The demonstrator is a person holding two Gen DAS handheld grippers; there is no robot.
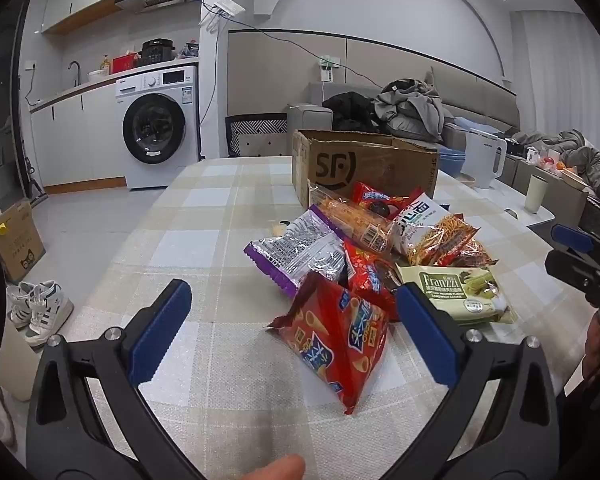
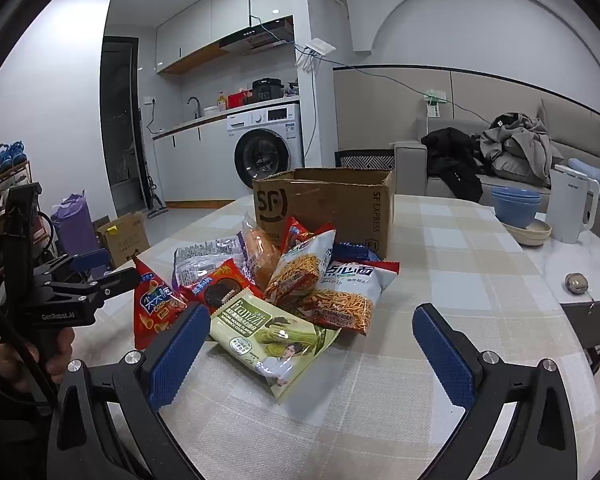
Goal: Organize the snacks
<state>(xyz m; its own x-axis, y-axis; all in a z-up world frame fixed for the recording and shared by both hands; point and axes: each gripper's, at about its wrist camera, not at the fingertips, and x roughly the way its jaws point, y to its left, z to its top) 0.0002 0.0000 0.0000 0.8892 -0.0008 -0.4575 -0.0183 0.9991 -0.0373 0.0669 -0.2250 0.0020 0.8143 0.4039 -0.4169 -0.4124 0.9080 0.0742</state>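
A pile of snack bags lies on the checked tablecloth [image 1: 204, 216] in front of an open cardboard box [image 1: 364, 164] [image 2: 332, 204]. Nearest my left gripper [image 1: 296, 324] is a red cone-snack bag [image 1: 340, 344] [image 2: 152, 304], just ahead of the wide-open jaws. A green Franzzi cookie pack [image 2: 276, 340] [image 1: 456, 292] lies ahead of my right gripper [image 2: 306, 336], whose jaws also stand open and empty. Behind these lie a purple-edged silver bag [image 1: 300, 252], a red cookie pack [image 2: 220, 288] and noodle-snack bags [image 2: 344, 292]. Both grippers hover above the table, touching nothing.
A white kettle [image 2: 572, 204], stacked blue bowls [image 2: 516, 204] and a white cup [image 1: 536, 194] stand at the table's right end. A sofa with piled clothes [image 2: 512, 148] is behind. Left of the table are shoes [image 1: 40, 308], a floor box [image 1: 16, 240] and a washing machine [image 1: 156, 128].
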